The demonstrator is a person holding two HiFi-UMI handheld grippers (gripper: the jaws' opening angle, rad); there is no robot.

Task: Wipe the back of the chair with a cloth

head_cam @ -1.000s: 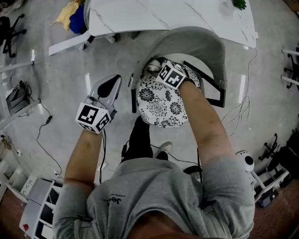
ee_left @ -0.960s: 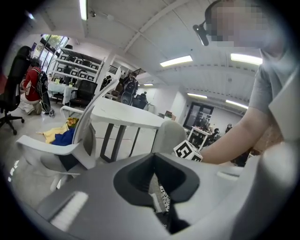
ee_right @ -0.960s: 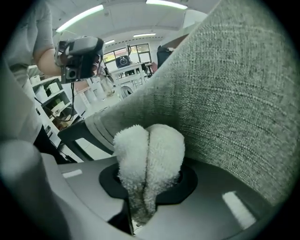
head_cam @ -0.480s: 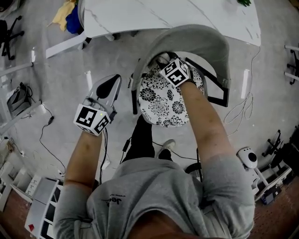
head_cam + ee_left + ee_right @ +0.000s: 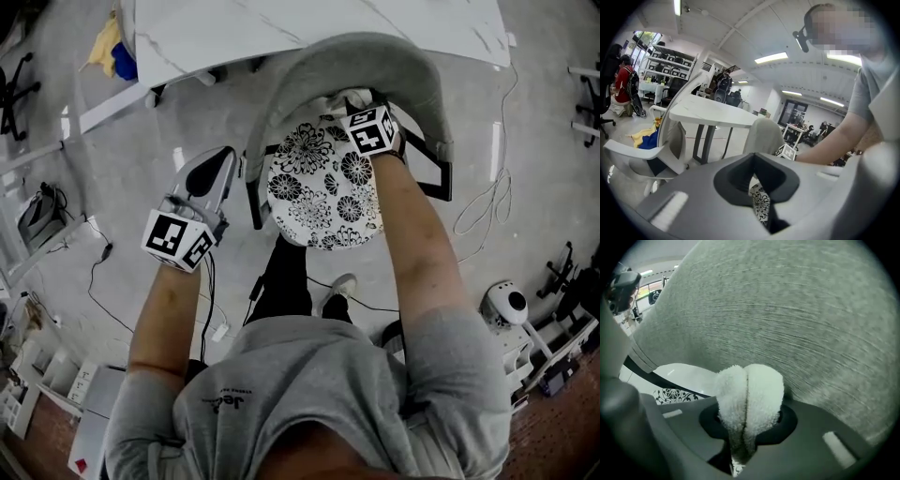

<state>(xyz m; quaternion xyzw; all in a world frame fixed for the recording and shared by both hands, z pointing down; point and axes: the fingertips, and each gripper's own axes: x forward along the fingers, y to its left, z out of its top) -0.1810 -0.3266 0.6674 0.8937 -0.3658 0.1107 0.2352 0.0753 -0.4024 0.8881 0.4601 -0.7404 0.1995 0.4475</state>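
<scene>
No legible text or numbers.

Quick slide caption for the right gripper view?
Right gripper clamps a folded white cloth, facing the grey chair back.

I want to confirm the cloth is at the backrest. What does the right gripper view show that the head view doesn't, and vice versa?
Right gripper view only: the right gripper has its jaws shut on the folded fluffy white cloth, close up to the woven grey fabric chair back. Head view only: the left gripper held beside the chair, and the white marbled table. Both: chair back, cloth, and the black-and-white floral seat cushion.
</scene>
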